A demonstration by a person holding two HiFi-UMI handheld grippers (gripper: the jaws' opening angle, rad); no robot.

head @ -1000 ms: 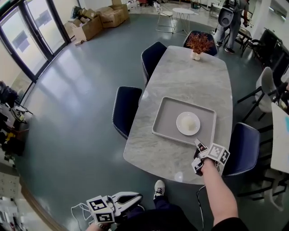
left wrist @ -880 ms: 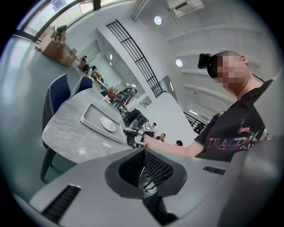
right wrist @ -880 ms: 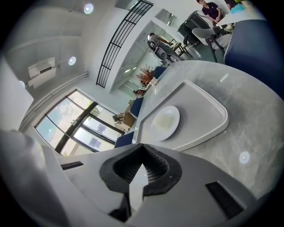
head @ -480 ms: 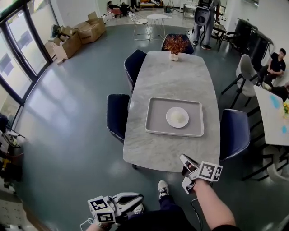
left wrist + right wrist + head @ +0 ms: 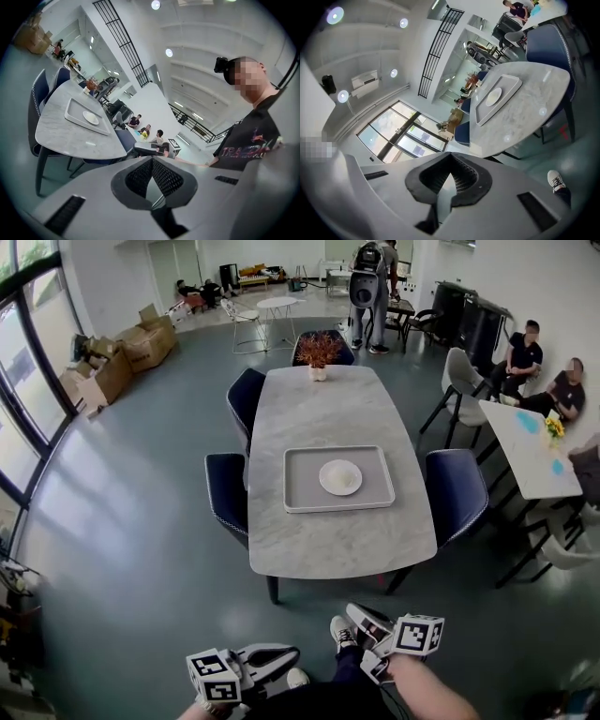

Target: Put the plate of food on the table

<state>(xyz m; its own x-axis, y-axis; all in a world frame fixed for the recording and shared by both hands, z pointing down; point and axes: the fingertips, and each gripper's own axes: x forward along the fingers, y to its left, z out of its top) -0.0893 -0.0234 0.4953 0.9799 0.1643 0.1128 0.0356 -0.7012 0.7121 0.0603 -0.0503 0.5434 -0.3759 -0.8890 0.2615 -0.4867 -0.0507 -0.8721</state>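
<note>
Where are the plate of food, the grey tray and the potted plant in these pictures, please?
plate of food point(image 5: 340, 477), head view, middle of the white plate.
grey tray point(image 5: 302, 482), head view, bare floor left of the plate.
potted plant point(image 5: 319, 348), head view, its reddish foliage.

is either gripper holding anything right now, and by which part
Nothing is held. The left gripper and right gripper are both shut and empty; the plate sits on the tray.

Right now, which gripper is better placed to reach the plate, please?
Probably the right gripper: it is nearer the table and plate than the left gripper; both are shut and empty.
</note>
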